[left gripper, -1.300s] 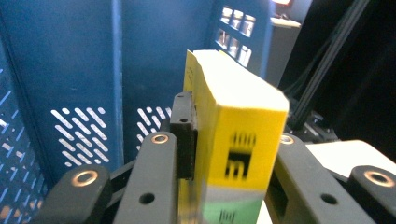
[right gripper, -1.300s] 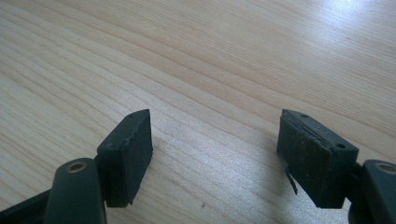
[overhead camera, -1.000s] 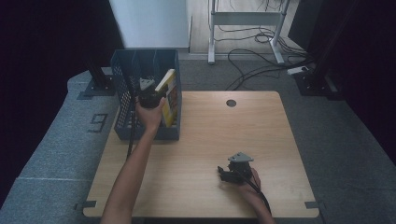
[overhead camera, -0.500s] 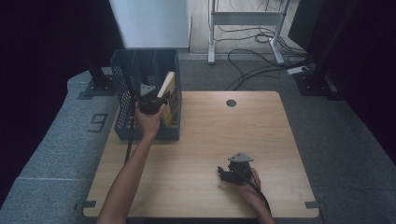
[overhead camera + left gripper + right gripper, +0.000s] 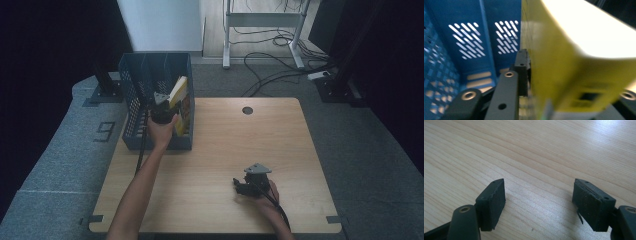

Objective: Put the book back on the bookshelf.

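Seemingly, from the high view the left tool (image 5: pixel 167 107) clamps the yellow book (image 5: pixel 181 102) tilted in the blue basket (image 5: pixel 131 90) at the table's (image 5: pixel 300 150) ten o'clock, its jaws having just closed; the left gripper view shows the pad flat on the cover, so lift straight, avoiding the basket's wall, while the right gripper view shows the right tool (image 5: pixel 537 203) gaping, empty.

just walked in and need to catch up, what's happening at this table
A person works with a gripper in each hand. The left gripper is clamped on a yellow book that stands tilted in the blue slotted basket at the table's far left corner; its jaws have just been closing on the book. The right gripper rests near the table's front edge, jaws open over bare wood, holding nothing.
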The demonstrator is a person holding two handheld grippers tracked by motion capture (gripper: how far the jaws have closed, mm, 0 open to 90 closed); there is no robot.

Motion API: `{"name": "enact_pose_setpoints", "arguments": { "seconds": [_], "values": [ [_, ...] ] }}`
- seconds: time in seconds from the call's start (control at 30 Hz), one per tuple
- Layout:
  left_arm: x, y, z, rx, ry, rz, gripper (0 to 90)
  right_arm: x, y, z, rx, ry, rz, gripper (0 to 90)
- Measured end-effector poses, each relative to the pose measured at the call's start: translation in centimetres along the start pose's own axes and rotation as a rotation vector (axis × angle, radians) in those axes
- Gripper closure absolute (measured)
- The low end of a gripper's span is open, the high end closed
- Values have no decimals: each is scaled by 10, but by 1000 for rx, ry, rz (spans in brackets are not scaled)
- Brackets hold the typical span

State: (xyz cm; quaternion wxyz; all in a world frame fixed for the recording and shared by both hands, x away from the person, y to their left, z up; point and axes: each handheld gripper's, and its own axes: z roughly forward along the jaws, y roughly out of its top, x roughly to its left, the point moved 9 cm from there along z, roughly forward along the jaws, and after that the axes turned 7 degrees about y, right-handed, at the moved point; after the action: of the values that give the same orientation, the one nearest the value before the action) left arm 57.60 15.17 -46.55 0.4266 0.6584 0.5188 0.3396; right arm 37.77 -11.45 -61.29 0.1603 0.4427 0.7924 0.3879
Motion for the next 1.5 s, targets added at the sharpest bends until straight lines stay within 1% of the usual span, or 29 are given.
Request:
{"name": "enact_pose_setpoints", "arguments": {
  "seconds": [0.17, 0.2, 0.27, 0.5, 0.77, 0.9, 1.17, 1.27, 1.4, 1.43, 1.5],
  "values": [
    [5, 2, 1, -20, 11, -14, 752, 0, 0, 0, 0, 0, 0, 261],
    [6, 4, 3, -27, 13, -24, 753, 0, 0, 0, 0, 0, 0, 261],
    [6, 5, 4, -24, 14, -29, 753, 0, 0, 0, 0, 0, 0, 261],
    [5, 18, 9, -30, 19, -40, 754, 0, 0, 0, -1, 1, 2, 261],
    [5, 31, 22, -43, 43, -67, 753, 0, 0, 0, -2, -2, 5, 261],
    [6, 31, 33, -37, 60, -86, 753, 0, 0, 0, -1, -2, 7, 260],
    [11, 33, 45, -53, 95, -93, 753, 0, 0, 0, -1, -2, 5, 261],
    [9, 31, 49, -48, 99, -93, 752, -1, 0, 0, -2, -3, 4, 260],
    [7, 31, 53, -62, 104, -104, 750, -1, 0, 0, -2, -3, 5, 260],
    [5, 31, 54, -63, 99, -105, 750, -1, 0, 0, -2, -3, 5, 260],
    [1, 31, 53, -60, 89, -91, 746, -1, 0, 0, -2, -4, 6, 260]
  ]
}}
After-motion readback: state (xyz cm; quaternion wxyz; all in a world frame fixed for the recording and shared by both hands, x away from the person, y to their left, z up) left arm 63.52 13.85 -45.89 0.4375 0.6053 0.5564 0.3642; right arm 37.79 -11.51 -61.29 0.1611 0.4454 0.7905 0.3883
